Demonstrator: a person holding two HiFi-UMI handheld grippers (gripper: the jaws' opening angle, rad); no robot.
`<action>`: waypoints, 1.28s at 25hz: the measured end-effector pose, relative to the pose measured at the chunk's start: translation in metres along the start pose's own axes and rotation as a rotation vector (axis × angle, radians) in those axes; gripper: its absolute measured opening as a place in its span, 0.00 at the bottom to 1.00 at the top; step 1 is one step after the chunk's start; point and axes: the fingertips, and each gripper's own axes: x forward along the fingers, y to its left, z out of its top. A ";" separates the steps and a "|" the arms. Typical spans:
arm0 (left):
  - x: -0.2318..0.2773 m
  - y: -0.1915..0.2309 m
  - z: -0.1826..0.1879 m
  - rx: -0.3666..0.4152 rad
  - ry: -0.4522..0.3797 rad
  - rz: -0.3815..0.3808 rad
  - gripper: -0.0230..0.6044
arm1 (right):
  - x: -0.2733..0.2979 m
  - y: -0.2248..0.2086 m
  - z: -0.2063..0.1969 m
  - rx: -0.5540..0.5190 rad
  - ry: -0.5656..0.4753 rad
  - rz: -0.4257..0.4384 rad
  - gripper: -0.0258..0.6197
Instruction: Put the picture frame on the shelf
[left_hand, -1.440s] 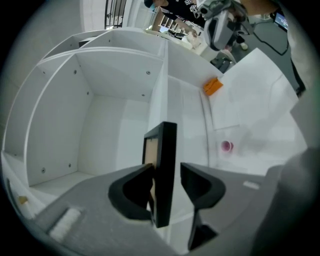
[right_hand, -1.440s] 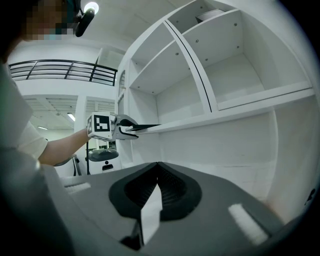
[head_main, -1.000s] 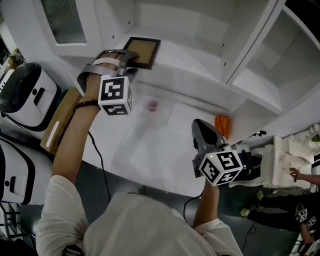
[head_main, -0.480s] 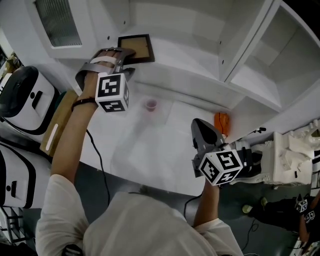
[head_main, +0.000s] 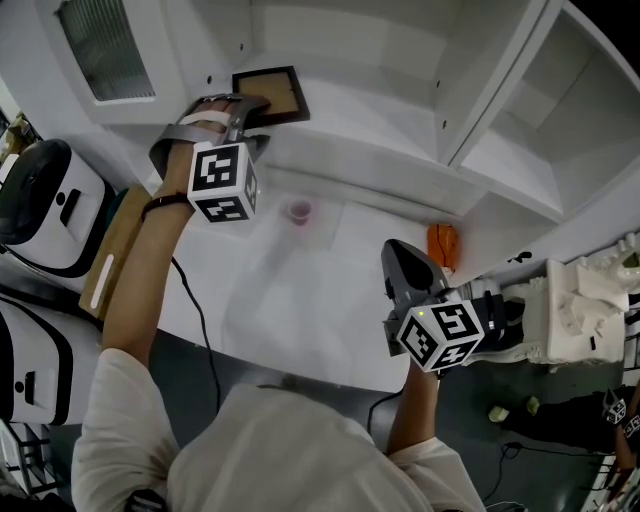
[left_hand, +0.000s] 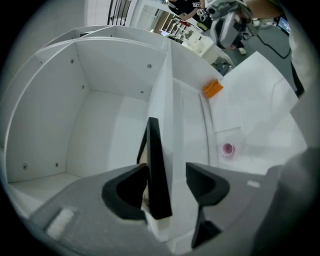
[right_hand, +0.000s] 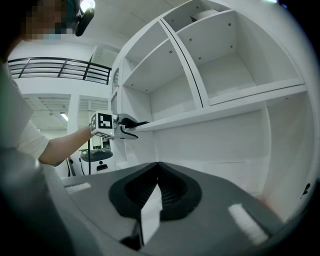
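Left gripper (left_hand: 167, 172): jaws apart and just been opening. The picture frame (left_hand: 156, 170) stands edge-on between them, against one finger (left_hand: 131, 182), with a clear gap to the other.
Picture frame: in the head view it lies on the shelf (head_main: 370, 120) at its left end, near the side wall.
Right gripper (right_hand: 157, 167): jaws pressed together, nothing held, low over the table (head_main: 300, 300).
Change: a second ago the frame sat more askew and further right; it is now squarer and deeper into the corner.
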 end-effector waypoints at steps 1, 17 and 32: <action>0.001 0.000 0.000 0.001 -0.001 -0.003 0.43 | 0.000 -0.001 0.000 0.000 -0.001 -0.003 0.05; 0.014 0.002 0.002 0.003 -0.015 -0.025 0.49 | 0.001 -0.002 -0.004 0.006 0.011 -0.030 0.05; 0.032 0.002 0.005 0.019 -0.037 -0.034 0.59 | 0.010 -0.007 -0.007 0.005 0.031 -0.044 0.05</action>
